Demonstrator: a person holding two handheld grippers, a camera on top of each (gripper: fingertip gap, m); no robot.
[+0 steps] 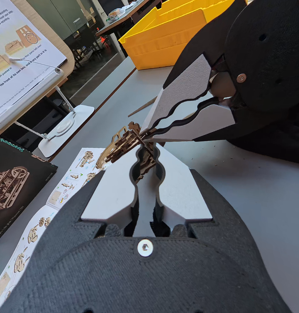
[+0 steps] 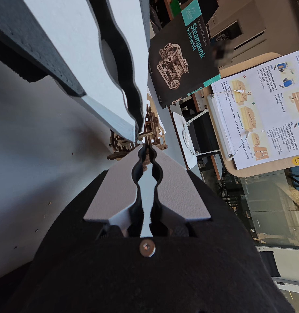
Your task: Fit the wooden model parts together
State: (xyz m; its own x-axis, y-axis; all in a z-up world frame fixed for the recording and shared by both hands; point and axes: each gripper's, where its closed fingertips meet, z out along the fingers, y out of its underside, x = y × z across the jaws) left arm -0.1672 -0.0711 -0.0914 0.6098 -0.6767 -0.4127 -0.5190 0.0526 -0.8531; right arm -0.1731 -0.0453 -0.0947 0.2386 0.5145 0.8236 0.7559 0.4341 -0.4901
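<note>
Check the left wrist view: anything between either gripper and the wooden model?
Nothing visible. The left gripper is already closed on the wooden model, held above the table, and the right gripper pinches its top edge from the right. No gap left to block.

both wrist views close, forward | right rolled sideways | share wooden model (image 1: 128, 145)

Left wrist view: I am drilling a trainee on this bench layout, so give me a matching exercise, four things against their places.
Things:
1. wooden model
2. yellow bin
3. black kit box
4. instruction booklet

Places:
A. far side of the table
B. open on the table below the model
C. left edge, standing
D. held between both tongs

Pairs: 1-D, 2-A, 3-C, 4-B
</note>
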